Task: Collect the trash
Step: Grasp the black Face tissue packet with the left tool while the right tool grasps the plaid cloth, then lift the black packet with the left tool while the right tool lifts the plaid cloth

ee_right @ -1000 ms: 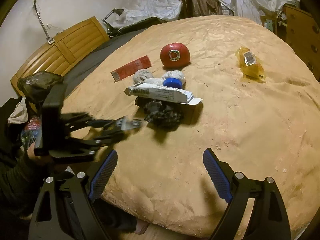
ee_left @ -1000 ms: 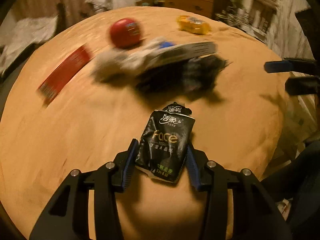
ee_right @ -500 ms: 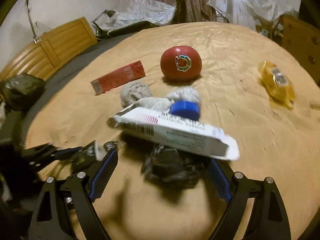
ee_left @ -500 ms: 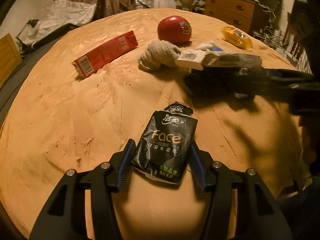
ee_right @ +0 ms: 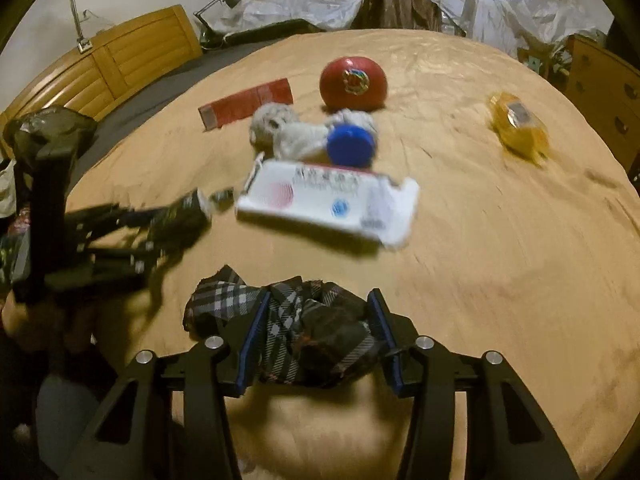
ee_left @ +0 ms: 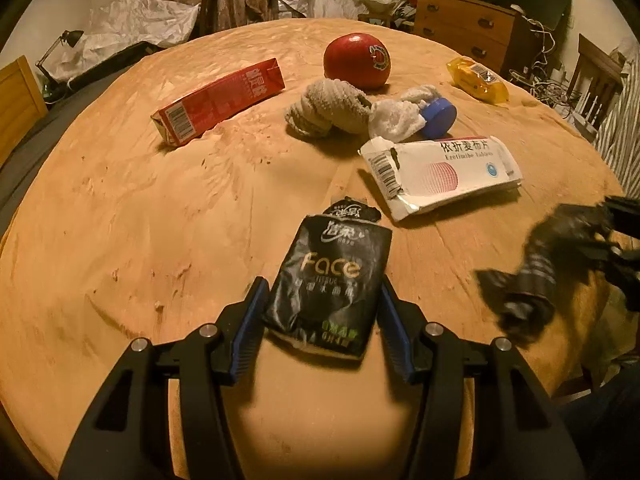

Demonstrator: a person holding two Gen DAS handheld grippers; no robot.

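Left gripper [ee_left: 320, 332] clamps the black "Face" tissue pack [ee_left: 328, 284]; it sits on the near side of the white medicine box [ee_left: 440, 174], above the tan bedspread [ee_left: 120, 208]. Right gripper [ee_right: 314, 344] pinches the crumpled dark plaid wrapper [ee_right: 296, 328], also nearer than the box. Both look light, soft, crushable: grip mid-body, moderate squeeze.

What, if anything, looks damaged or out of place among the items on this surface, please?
The white medicine box stands out: its barcode end is torn open and crumpled, and it lies skewed. Behind it, a blue cap lies tangled with a crumpled white tissue.
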